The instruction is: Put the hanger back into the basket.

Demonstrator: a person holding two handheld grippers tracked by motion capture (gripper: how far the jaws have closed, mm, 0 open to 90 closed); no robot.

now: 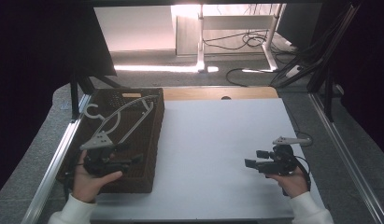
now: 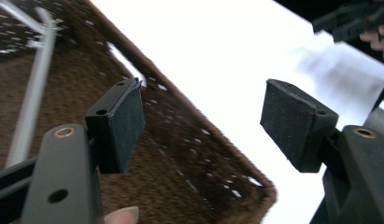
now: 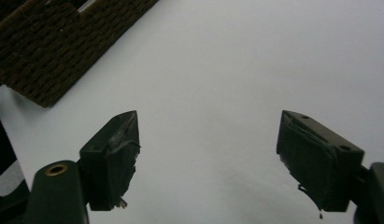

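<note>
Basket of dark brown woven material (image 1: 133, 140), long and rectangular, sits along the left edge of the white worktop (image 1: 217, 149), its far end reaching toward the far left corner. Inside it lies a grey wire clothes hanger (image 1: 119, 116), its hook toward the far left of the basket and its frame stretching across the basket's length; in the left gripper view the hanger (image 2: 33, 93) shows as a pale bar against the basket's brown weave (image 2: 171, 163). The left gripper (image 1: 108, 161), black with a grey three-cornered plate on top, is held in the person's left hand (image 1: 89, 179) over the near end of the basket, close to the near end of the hanger. Its fingers (image 2: 119, 123) stand wide apart with nothing between them, one over the basket floor and the other past the basket's rim, over the white worktop. The right gripper (image 1: 255, 161) is held in the right hand (image 1: 290, 182) near the near right corner of the worktop, well apart from the basket and pointing toward it. Its fingers (image 3: 112, 158) are spread apart above bare worktop (image 3: 217, 93), gripping nothing, with a corner of the basket (image 3: 54, 51) farther off.
</note>
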